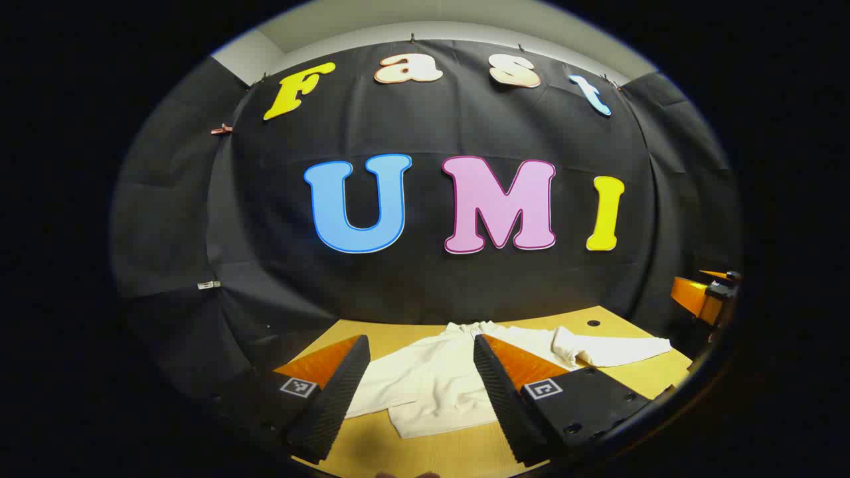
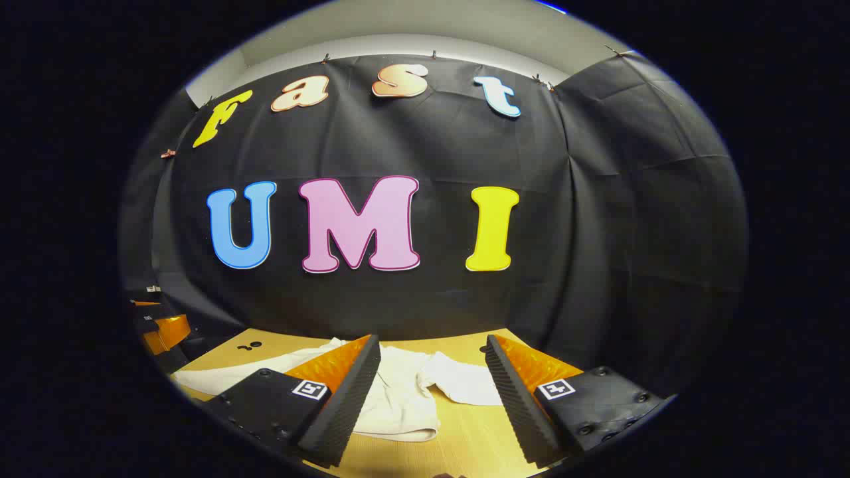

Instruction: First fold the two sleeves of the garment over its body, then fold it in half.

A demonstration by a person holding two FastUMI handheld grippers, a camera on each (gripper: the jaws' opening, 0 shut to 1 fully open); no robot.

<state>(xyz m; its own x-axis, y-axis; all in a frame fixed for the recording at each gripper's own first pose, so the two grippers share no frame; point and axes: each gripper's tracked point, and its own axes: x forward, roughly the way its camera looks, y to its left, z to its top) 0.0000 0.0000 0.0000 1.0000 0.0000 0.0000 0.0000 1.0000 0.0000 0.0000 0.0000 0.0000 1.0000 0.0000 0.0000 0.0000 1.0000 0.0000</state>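
table (image 1: 637, 375): pale wood, the garment laid flat on it toward the far edge, just below the booth wall.
garment (image 1: 438, 378): white, long-sleeved, spread out with the collar toward the wall and the hem toward the camera. Body lies mostly smooth; some bunching near the collar.
right sleeve (image 1: 614, 348): stretches out sideways from the body in the left gripper view, lying loose with a fold near the shoulder. Not yet over the body.
left sleeve (image 2: 219, 378): in the right gripper view it runs out flat toward the left, also unfolded.
step: judged to be the very start, first sleeve fold still to do.
left gripper (image 1: 422, 392): jaws wide apart, nothing between them, held above the near hem of the body.
right gripper (image 2: 431, 398): jaws wide apart too, empty, held above the table over the hem and a lumped part of the cloth.
other tool: the right gripper shows at the far right edge of the left gripper view; a gripper also sits at the left edge of the right gripper view.
advice: likely best to take each sleeve near the cuff, pinching one layer only, lift just enough to clear the cloth, carry it across and lay it flat on the chest.
caution: thin cloth may drag the body along; a low, slow lift should keep the shoulder seam as the hinge.
lump: worth smoothing the bunch by the right shoulder first, else the half fold will sit crooked.
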